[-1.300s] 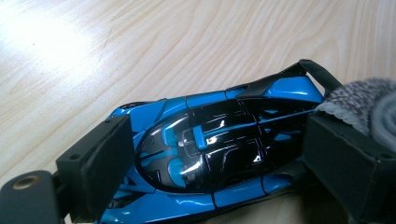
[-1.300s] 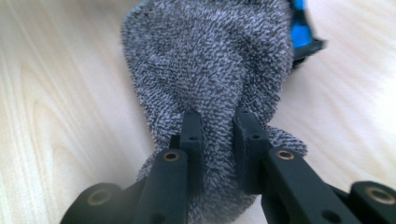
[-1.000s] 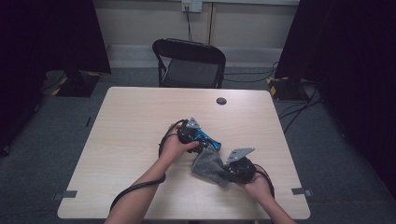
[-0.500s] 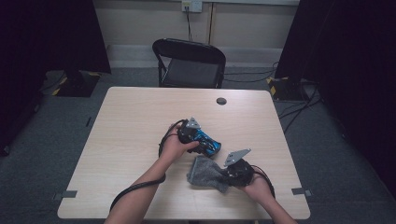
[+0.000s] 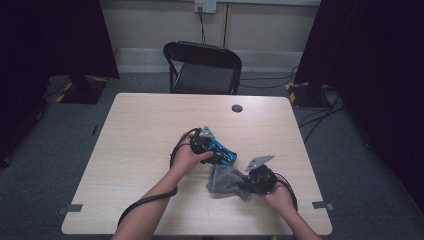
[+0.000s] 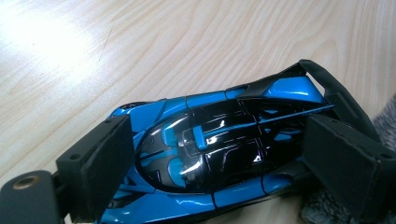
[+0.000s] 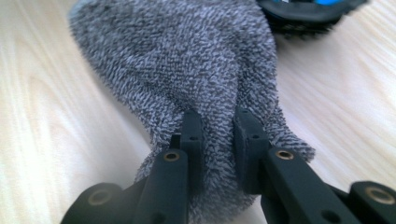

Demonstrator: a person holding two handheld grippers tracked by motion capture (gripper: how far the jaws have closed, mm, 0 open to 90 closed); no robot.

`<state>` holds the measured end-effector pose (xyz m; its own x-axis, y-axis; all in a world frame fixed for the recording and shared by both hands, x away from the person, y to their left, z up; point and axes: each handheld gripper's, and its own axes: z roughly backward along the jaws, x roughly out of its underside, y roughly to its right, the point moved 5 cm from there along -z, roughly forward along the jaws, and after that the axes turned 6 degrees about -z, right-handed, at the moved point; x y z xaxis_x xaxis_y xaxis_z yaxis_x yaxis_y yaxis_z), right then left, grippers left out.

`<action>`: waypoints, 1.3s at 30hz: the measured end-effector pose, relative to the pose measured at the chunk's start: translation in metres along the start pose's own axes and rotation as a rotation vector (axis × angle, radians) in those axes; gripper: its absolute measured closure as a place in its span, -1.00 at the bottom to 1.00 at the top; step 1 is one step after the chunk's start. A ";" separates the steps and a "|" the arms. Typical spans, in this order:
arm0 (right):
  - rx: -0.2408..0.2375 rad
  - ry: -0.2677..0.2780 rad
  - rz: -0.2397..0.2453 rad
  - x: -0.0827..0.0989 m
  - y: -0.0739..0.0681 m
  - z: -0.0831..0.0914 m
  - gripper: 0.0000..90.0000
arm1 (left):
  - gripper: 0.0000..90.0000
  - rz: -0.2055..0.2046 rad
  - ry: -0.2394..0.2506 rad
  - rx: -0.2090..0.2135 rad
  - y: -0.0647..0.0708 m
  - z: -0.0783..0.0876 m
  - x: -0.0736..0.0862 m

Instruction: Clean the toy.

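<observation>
A blue and black toy car lies on the wooden table, and my left gripper is shut on it, one pad on each side of its body. From above, the toy car sits mid-table under my left gripper. A grey terry cloth lies crumpled just right of the car. My right gripper is shut on a fold at its near end. The high view has the cloth in front of the car and my right gripper at its right edge.
A small black round disc lies near the table's far edge. A black folding chair stands behind the table. Cables trail from both grippers across the tabletop. Bare wood stretches to the left and far side.
My right gripper and the cloth have shifted slightly toward the near edge. The left gripper and the car have stayed put.
</observation>
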<state>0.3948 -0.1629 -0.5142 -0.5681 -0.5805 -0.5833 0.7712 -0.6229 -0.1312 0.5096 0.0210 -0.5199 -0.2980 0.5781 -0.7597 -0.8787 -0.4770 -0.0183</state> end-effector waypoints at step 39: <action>0.251 -0.013 -0.237 -0.018 0.108 0.006 0.71 | -0.79 -0.004 0.004 0.005 -0.001 0.000 0.000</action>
<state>0.4865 -0.2227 -0.5129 -0.7279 -0.4097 -0.5499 0.5234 -0.8500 -0.0595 0.5099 0.0217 -0.5202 -0.2928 0.5776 -0.7620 -0.8818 -0.4713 -0.0185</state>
